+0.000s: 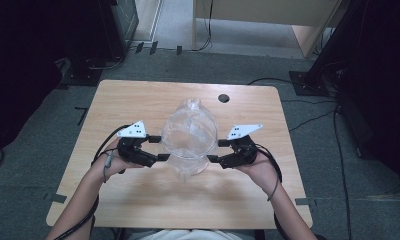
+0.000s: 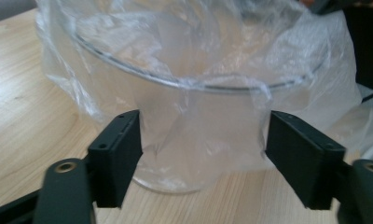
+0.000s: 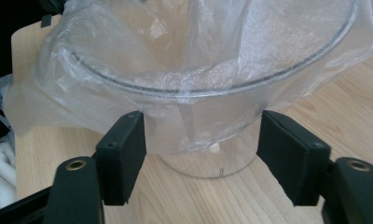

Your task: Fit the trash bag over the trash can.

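At the centre of the high view, on the table [image 1: 138, 200]: one clear bowl [image 1: 189, 134], standing upright, with a thin plastic bag [image 1: 192, 106] lining it and folding out over the rim, so the rim is likely keeping the bag spread open. Left gripper [image 1: 155, 147], at the bowl's left in the frame: jaws are standing wide, one tip near the rim and one near the base, flanking the wall without pinching it. In the left gripper view the bag skirt [image 2: 208, 135] is hanging between the jaws, loose, with no pad pressing on it. Right gripper [image 1: 219, 151], at the bowl's right: jaws likewise are gaping, holding nothing; in the right gripper view the bowl wall [image 3: 208, 140] is sitting between them, clear of both pads. The two hands are mirroring each other across the bowl, seemingly so the bag can be handled evenly from both sides.
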